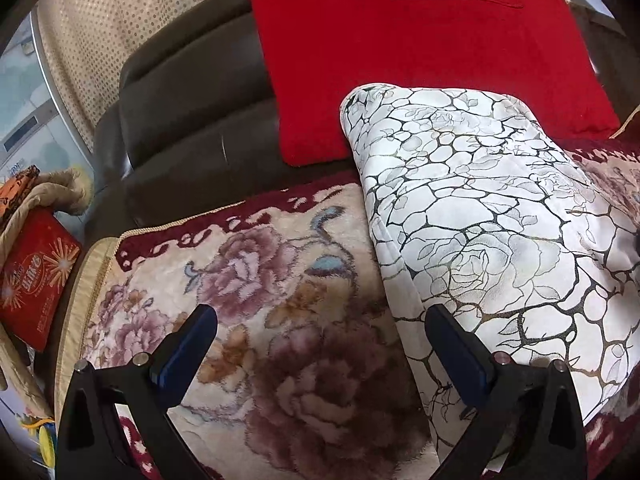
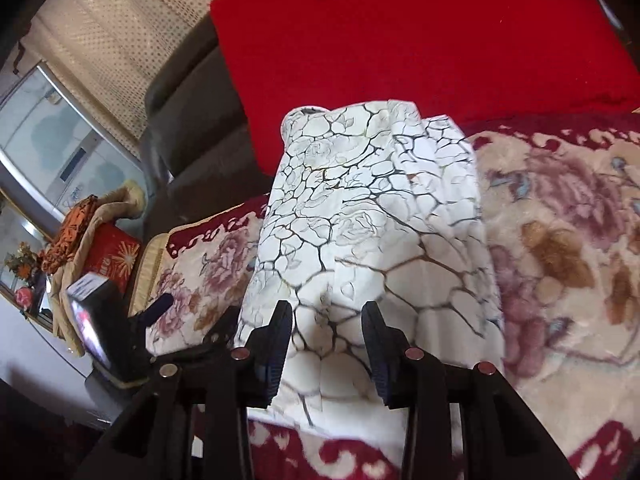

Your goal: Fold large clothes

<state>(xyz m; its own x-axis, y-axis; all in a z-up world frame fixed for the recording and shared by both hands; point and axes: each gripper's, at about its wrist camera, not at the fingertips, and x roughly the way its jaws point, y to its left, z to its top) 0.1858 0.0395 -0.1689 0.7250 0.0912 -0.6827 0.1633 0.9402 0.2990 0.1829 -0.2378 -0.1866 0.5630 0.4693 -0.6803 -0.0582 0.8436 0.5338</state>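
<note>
The white garment [image 1: 472, 208] with the dark crackle and rose pattern lies already folded into a thick, narrow bundle on the flowered blanket [image 1: 280, 300] that covers the sofa seat. Its far end touches the red cushion [image 1: 400, 60] at the back edge of the seat, and its near end reaches toward the front edge.

The left tool [image 1: 320, 344] is open and holds nothing. It hovers over the blanket, and its right finger is just beside the left edge of the bundle. The right tool [image 2: 326, 328] is about half open above the near end of the garment. The cloth shows between its fingers, but the pads do not seem to press on it, so I judge that it holds nothing.

The fold looks nearly finished. To do this step well, I would keep both tools clear of the cloth, so that no layer is pulled up or dragged out of line. If the bundle needs one more fold, the tools should take the near end at both corners together and carry it evenly toward the cushion, with the edges parallel.
</note>
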